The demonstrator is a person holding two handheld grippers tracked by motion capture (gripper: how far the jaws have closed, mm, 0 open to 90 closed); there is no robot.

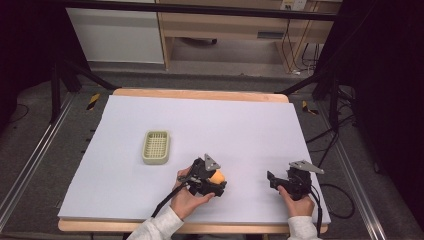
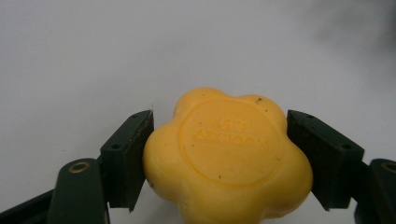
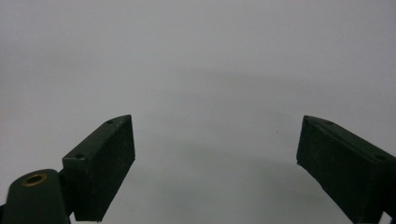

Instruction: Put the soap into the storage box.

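Note:
A yellow flower-shaped soap bar (image 2: 229,154) with a round stamped face sits between the black jaws of my left gripper (image 2: 219,127); both jaws press against its sides. In the high view the soap (image 1: 218,175) shows as an orange-yellow spot at the tip of the left gripper (image 1: 220,180), near the table's front middle. My right gripper (image 1: 273,179) rests on the sheet at the front right, pointing left. Its jaws stand wide apart with nothing but bare white surface between them, as the right gripper view (image 3: 217,128) shows.
A pale cream slotted basket (image 1: 155,147) stands on the white sheet (image 1: 225,120), left of and a little beyond the left gripper. The wooden table edge (image 1: 200,94) runs along the back. Black frame rails and cables flank both sides.

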